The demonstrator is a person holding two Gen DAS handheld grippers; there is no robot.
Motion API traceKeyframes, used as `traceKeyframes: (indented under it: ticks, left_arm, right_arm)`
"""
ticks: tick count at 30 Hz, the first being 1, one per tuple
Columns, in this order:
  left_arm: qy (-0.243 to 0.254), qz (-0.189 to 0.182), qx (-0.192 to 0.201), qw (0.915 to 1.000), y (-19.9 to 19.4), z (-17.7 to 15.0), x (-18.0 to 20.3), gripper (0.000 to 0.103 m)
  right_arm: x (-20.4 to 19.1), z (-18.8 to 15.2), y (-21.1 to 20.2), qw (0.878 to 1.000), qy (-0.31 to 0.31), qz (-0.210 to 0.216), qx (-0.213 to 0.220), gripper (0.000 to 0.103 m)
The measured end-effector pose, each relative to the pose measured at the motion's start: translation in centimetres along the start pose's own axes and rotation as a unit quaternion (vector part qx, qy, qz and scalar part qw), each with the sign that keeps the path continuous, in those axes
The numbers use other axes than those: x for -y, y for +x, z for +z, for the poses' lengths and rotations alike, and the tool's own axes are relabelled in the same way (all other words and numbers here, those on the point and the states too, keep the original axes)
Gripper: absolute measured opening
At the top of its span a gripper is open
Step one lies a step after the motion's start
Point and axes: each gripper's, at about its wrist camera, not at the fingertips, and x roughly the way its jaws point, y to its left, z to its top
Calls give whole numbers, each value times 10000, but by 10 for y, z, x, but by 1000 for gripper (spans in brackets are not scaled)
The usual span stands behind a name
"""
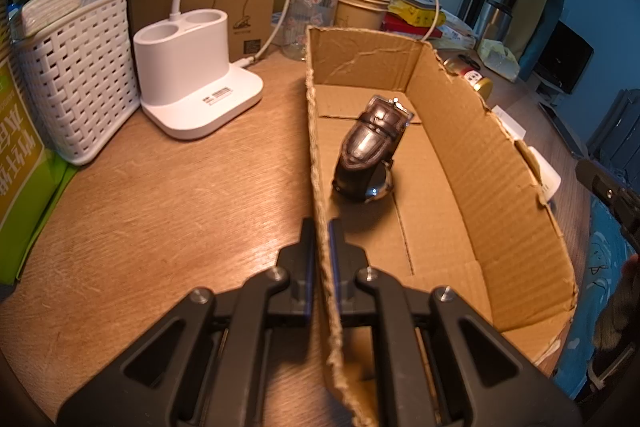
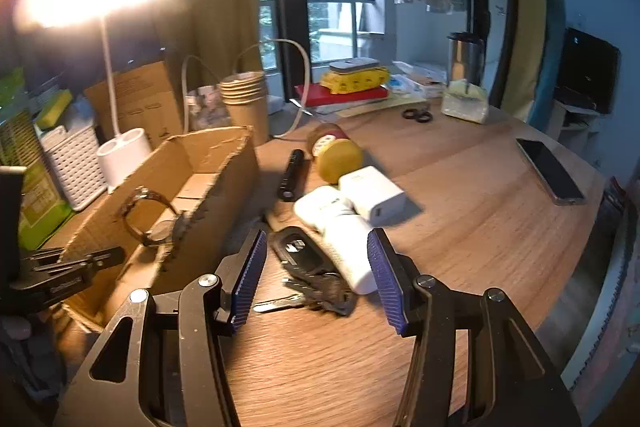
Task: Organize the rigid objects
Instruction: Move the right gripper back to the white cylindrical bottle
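A torn cardboard box (image 1: 460, 131) lies open on the wooden table with a dark wristwatch (image 1: 370, 151) on its floor. My left gripper (image 1: 322, 227) is shut on the box's near side wall, one finger inside and one outside. In the right wrist view the box (image 2: 208, 155) and watch (image 2: 154, 215) sit at left, with the left gripper (image 2: 92, 261) clamped on the wall. My right gripper (image 2: 317, 235) hangs open above a black car key with a key bunch (image 2: 304, 259). Beyond lie a white tube (image 2: 352, 255), white chargers (image 2: 376, 195), a black flashlight (image 2: 291, 175) and a yellow-lidded jar (image 2: 338, 155).
A white lamp base (image 1: 192, 75) and a white woven basket (image 1: 80, 79) stand left of the box. Stacked paper cups (image 1: 362, 3) are behind it. A phone (image 2: 550, 171) lies near the table's right edge, scissors (image 2: 416, 115) and books further back.
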Motion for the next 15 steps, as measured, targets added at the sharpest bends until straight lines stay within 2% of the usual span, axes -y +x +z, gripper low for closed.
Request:
traceKeyframes:
  ticks: [4, 15]
  left_arm:
    - [0, 0, 0, 10000, 0, 0, 0, 7]
    - [1, 0, 1, 10000, 0, 0, 0, 7]
  right_arm:
    - [10, -3, 9, 9998, 30, -189, -51, 62]
    - [28, -5, 37, 9992, 138, -282, -240, 62]
